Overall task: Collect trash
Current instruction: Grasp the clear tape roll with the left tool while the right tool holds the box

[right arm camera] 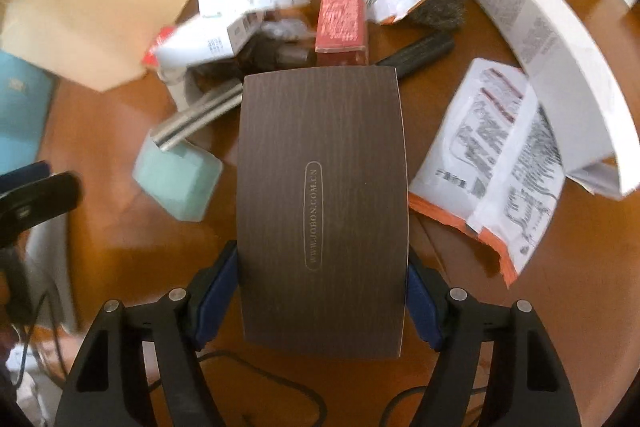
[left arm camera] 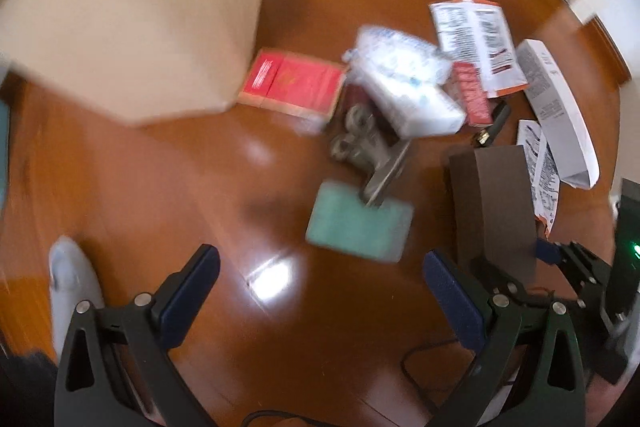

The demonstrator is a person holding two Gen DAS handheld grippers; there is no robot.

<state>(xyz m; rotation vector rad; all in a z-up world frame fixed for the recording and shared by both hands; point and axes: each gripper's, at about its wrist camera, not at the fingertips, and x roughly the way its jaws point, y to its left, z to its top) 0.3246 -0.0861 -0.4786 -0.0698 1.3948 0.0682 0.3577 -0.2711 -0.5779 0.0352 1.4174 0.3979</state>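
My right gripper (right arm camera: 322,267) is shut on a dark brown wood-grain box (right arm camera: 322,203), held above the wooden floor; the box also shows in the left wrist view (left arm camera: 492,203). My left gripper (left arm camera: 320,291) is open and empty above bare floor, near a pale green box (left arm camera: 360,221). Trash lies ahead: a red box (left arm camera: 296,83), a white packet (left arm camera: 404,87), a torn white and orange wrapper (right arm camera: 492,163), a small red carton (right arm camera: 342,19) and a long white box (right arm camera: 552,63).
A tan paper bag (left arm camera: 128,15) stands at the left in both views. A grey metal tool (left arm camera: 368,147) lies among the trash. A blue book (right arm camera: 20,111) lies at the far left. Black cables (right arm camera: 256,371) run on the floor near me.
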